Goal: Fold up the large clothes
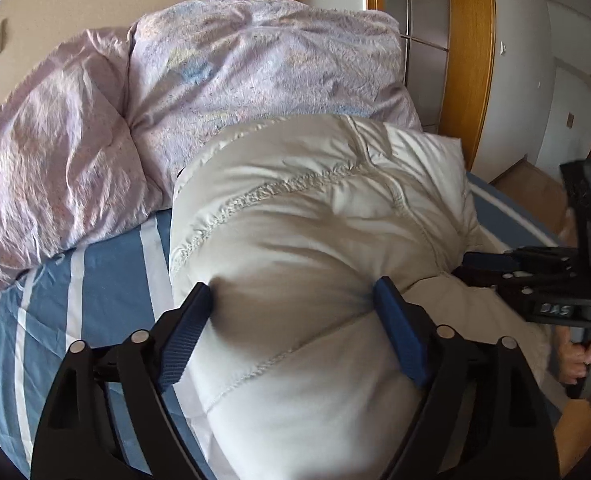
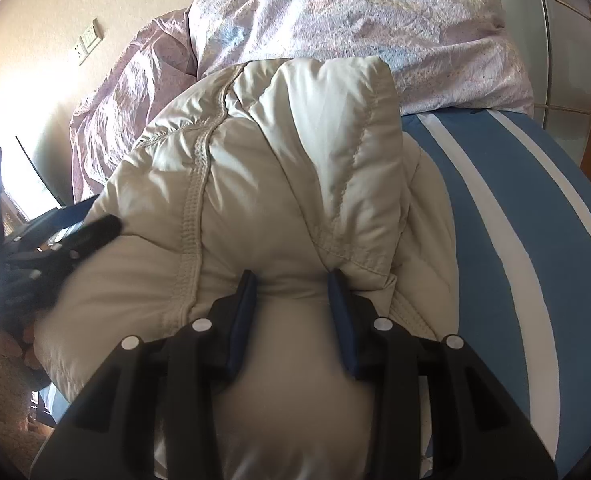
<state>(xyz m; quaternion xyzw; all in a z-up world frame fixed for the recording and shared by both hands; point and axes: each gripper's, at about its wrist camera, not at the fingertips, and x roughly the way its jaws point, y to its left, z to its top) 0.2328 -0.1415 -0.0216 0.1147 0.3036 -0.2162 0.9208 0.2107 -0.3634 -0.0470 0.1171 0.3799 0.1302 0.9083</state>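
Padded cream jacket (image 1: 315,216) is seen bundled mid-frame on the striped bed (image 1: 95,280), long axis running away upward; left gripper (image 1: 293,300) is spread wide around it, right gripper (image 2: 293,284) is clamped on a fold.

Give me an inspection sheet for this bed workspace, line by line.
Surface: blue bedsheet with white stripes.
Job's things: cream puffy quilted jacket, bundled in the middle.
Clutter: crumpled lilac duvet behind the jacket.
Grippers: left claw wide, jacket bulging between its pads; right claw pinching a jacket fold.
Cables: nothing seen.
Surroundings: beige wall with switch plates, wooden door frame.
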